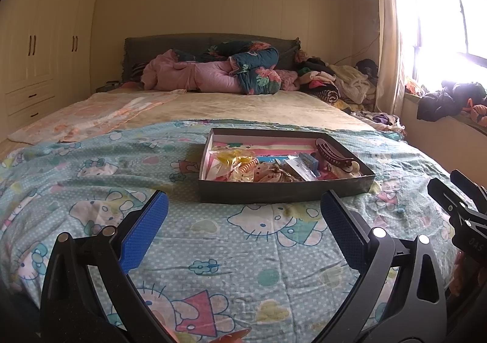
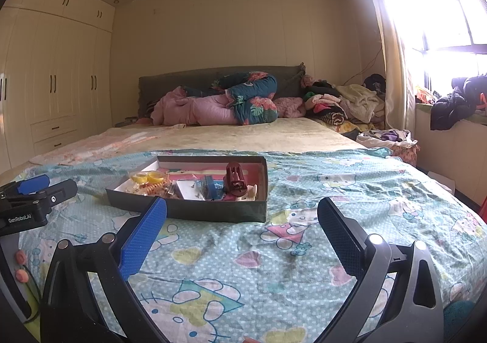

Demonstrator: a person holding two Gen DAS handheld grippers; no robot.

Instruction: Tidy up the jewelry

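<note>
A shallow dark cardboard box (image 1: 283, 190) lies on the pale blue cartoon-cat bedsheet (image 1: 213, 251), holding a maroon plastic hair claw (image 1: 333, 155), a yellow hair tie in clear wrap (image 1: 232, 157) and a small blue clip (image 1: 309, 160); the left gripper (image 1: 243, 212) hovers just in front of the box, fingers spread wide, empty; the right gripper (image 2: 242, 218) hangs before the box, likewise agape, holding nothing.

Both wrist views low over bed (image 1: 243, 251), facing headboard, sharing tray (image 2: 188, 212)

left gripper (image 1: 243, 206) and right gripper (image 2: 242, 212) hover, fingers spread wide.
</note>
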